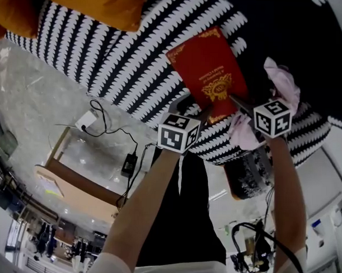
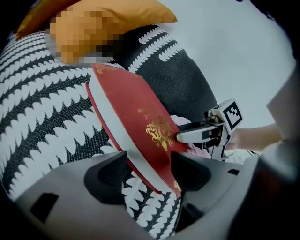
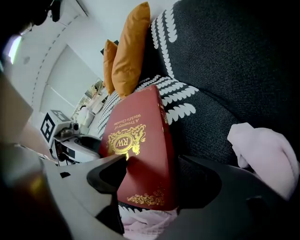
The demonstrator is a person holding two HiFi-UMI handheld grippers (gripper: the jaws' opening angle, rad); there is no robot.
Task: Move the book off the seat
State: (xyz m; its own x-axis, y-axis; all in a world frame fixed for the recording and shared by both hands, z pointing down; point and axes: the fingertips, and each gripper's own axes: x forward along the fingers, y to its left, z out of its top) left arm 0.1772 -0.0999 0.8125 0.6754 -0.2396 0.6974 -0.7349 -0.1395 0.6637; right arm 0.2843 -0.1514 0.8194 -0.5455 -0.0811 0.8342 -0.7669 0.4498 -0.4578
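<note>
Both grippers open at the near end of the red book (image 1: 209, 73) (image 2: 136, 112) (image 3: 140, 154) on the seat (image 1: 123, 58) (image 2: 42, 117).

The red book lies with its gold-stamped cover up on the black-and-white patterned seat, close to the plain dark upholstery (image 1: 286, 31) (image 3: 234, 61) on the right; the left gripper (image 1: 195, 106) (image 2: 147, 164) has its jaws spread to either side of the book's near left corner, with the white page edge between them and no clamping visible; the right gripper (image 1: 236, 107) (image 3: 150, 173) has its jaws spread astride the near right part of the book; a pink cloth (image 1: 282, 81) (image 3: 265, 150) lies just right of the book and shows under its near edge; orange cushions (image 1: 108, 8) (image 3: 131, 51) lie at the far side of the seat.
</note>
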